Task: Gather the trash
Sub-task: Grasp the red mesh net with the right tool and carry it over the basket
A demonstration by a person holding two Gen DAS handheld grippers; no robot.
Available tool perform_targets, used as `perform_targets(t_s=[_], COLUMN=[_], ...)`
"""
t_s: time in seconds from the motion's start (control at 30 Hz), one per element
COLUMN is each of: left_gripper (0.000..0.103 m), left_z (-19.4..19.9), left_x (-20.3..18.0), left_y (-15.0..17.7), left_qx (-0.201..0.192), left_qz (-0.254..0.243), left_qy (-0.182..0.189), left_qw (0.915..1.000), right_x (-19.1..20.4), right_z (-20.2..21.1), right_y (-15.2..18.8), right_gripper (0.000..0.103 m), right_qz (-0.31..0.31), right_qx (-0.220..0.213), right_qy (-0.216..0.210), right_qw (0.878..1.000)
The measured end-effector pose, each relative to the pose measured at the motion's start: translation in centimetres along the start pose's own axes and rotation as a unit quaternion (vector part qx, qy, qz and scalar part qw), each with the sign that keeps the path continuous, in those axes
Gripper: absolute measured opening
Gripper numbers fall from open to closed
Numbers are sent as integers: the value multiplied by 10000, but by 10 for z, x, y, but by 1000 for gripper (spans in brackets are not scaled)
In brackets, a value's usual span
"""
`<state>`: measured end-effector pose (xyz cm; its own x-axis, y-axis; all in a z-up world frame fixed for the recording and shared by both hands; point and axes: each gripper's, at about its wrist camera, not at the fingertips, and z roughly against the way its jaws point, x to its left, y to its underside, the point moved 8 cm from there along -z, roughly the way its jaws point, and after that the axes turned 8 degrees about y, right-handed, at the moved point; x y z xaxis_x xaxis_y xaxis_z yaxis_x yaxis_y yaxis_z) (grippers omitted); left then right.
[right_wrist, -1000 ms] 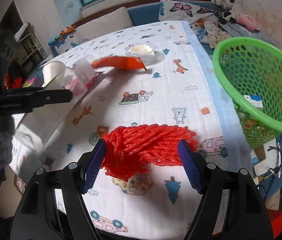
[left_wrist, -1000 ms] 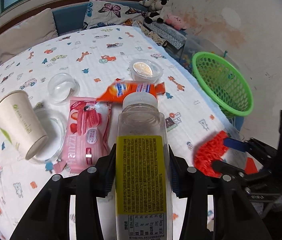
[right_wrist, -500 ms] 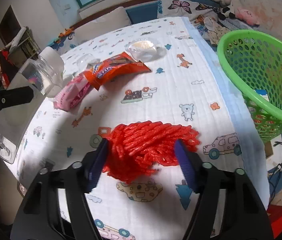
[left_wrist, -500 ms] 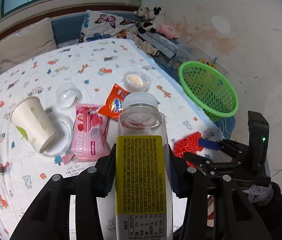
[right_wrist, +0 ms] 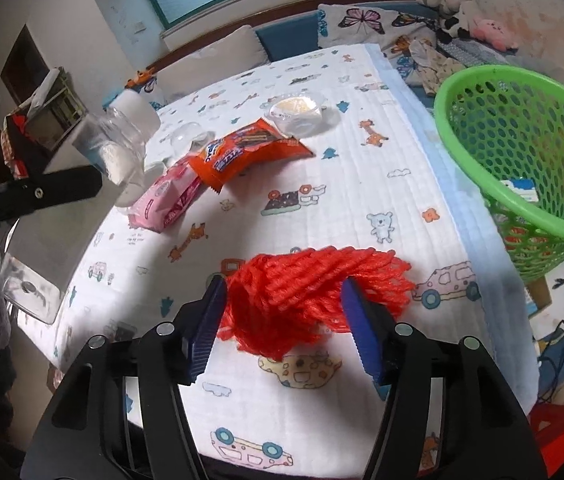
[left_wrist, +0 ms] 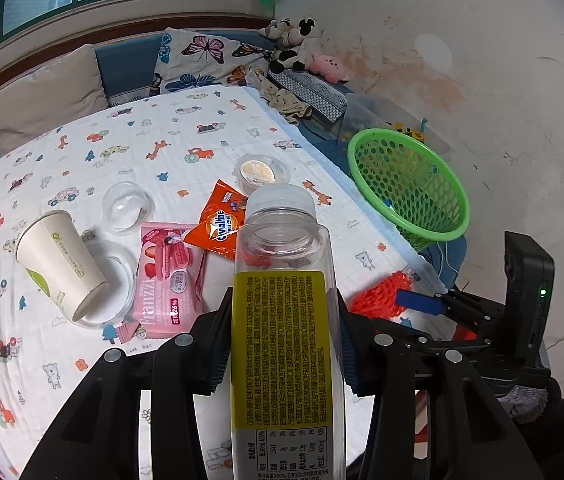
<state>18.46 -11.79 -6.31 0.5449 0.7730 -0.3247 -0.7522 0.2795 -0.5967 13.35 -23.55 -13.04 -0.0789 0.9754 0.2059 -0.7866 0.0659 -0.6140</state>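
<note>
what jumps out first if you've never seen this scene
A clear plastic bottle with a yellow label fills the left wrist view, clamped in the left gripper. The right gripper holds a bright red foam net above the table, with a green basket off the table's right edge.

Red mesh (right_wrist: 302,292) between blue fingers (right_wrist: 362,332)

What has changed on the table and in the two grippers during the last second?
Both grippers have risen and drawn back from the table. The left gripper has lifted the plastic bottle further up; the right gripper has raised the red foam net. Both grips stayed shut. The orange wrapper, pink packet, paper cup and green basket seem to lie unmoved.
</note>
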Motion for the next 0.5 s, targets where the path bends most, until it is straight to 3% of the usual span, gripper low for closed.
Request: perform_targets(t_s=[0.27,0.33,0.5], left_gripper=[44,44,44], left_z=[-1,-1,-2], left_x=[8,9,7], left_y=[4,5,1], left_qx=[14,27,13], left_qz=[88,91,40], left_qy=[0,-8,22], left_qw=[10000,10000,10000], right_x=[4,2,-3], right_z=[-18,-22,-6], right_y=[7,8,0], right_gripper=[71,63,48], right_qz=[260,272,185], right_qx=[-8,-8,-195], right_qy=[538,683,559], right_qw=[9982,9973,9981])
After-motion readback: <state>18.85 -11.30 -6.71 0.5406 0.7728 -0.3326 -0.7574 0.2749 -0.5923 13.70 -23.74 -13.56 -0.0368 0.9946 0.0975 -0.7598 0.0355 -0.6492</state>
